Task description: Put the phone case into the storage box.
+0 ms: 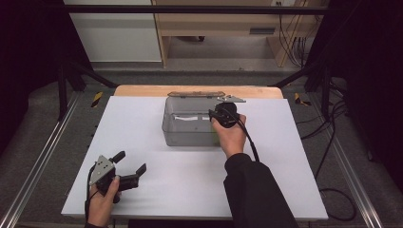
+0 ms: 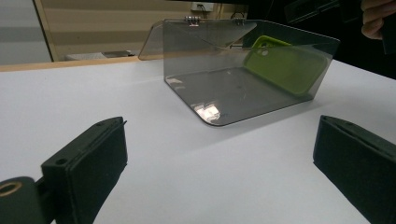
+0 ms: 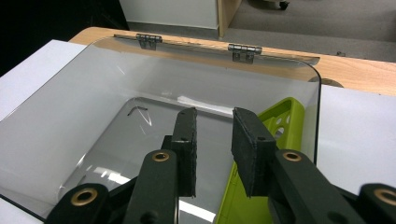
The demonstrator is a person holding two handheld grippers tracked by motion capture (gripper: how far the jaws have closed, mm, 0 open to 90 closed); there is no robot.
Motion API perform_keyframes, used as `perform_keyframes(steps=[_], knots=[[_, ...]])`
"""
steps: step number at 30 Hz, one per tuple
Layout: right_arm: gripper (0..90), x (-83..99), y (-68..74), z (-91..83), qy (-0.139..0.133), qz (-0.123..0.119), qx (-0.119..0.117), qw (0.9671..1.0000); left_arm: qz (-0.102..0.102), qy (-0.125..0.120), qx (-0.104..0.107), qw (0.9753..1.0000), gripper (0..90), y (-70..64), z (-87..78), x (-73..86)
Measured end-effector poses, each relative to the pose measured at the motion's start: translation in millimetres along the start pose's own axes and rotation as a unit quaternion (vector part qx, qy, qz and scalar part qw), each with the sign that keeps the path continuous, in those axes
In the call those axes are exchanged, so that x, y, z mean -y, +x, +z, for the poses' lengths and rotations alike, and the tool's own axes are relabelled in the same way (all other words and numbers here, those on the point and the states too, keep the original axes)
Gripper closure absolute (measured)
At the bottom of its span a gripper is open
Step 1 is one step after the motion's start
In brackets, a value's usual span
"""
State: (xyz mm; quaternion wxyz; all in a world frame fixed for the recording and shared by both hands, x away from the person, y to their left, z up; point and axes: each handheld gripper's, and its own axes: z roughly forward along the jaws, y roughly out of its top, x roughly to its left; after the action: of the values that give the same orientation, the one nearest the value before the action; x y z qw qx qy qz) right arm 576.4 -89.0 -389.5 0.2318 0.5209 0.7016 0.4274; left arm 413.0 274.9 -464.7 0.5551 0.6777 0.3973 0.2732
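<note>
- Nearest the high view's camera, the person's left hand (image 1: 101,202) rests on the near left part of the white table (image 1: 157,190) and holds the left gripper (image 1: 129,162), whose jaws stand wide apart with nothing between them.
- Seen from the left gripper view, those two black jaws sit far apart at the bottom corners, with bare white tabletop between them and the box well ahead.
- Farther back, near the middle of the table, stands a clear smoky plastic box (image 1: 185,128) with its hinged lid (image 1: 196,94) swung open and lying back toward the wooden table edge (image 1: 142,90).
- Two small metal hinges (image 3: 148,41) join that lid to the box's rear rim.
- Inside the box, a lime-green phone case (image 2: 286,66) leans on edge against the wall on the person's right side; the camera cut-outs show near its upper end.
- Over the right end of the box, the person's right hand (image 1: 231,135), in a dark sleeve (image 1: 256,190), holds the right gripper (image 3: 214,135) pointing down into the open top.
- Its jaws are only narrowly parted, with a slim gap between the pads (image 3: 187,140), and they grip nothing.
- The green case lies just beside and below the right-hand jaw in the right gripper view, not touching it as far as can be seen.
</note>
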Motion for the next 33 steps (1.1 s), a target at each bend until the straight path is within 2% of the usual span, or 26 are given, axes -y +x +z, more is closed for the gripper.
perform_keyframes(steps=[8,11,15,20,26,31,33], knots=[[67.7,1.3,3.2,2.0,-0.006,-0.011,0.000,0.9999,0.001,-0.001,-0.001,1.0000,2.7,0.2,-0.6,-0.4],[61.9,1.6,4.2,2.8,-0.010,-0.014,0.009,0.9998,0.001,-0.007,-0.005,1.0000,2.7,0.0,-1.7,-1.2],[57.4,2.0,4.6,4.3,-0.009,-0.016,0.007,0.9998,-0.001,-0.007,-0.007,0.9999,2.6,1.3,-2.0,-1.1],[37.3,1.5,5.4,6.8,-0.009,-0.001,-0.003,1.0000,-0.001,-0.006,-0.006,1.0000,2.7,1.2,-1.9,-1.1],[28.3,-0.7,8.0,6.4,-0.012,-0.005,-0.006,0.9999,0.000,-0.006,-0.005,1.0000,2.6,1.1,-2.0,-1.2],[14.4,-3.2,9.8,8.0,-0.019,-0.009,-0.004,0.9998,-0.001,-0.007,-0.006,1.0000,2.6,1.3,-2.2,-1.2],[11.4,-4.3,11.0,8.0,-0.027,-0.013,-0.002,0.9995,-0.001,-0.007,-0.006,1.0000,2.6,1.5,-2.3,-1.2]])
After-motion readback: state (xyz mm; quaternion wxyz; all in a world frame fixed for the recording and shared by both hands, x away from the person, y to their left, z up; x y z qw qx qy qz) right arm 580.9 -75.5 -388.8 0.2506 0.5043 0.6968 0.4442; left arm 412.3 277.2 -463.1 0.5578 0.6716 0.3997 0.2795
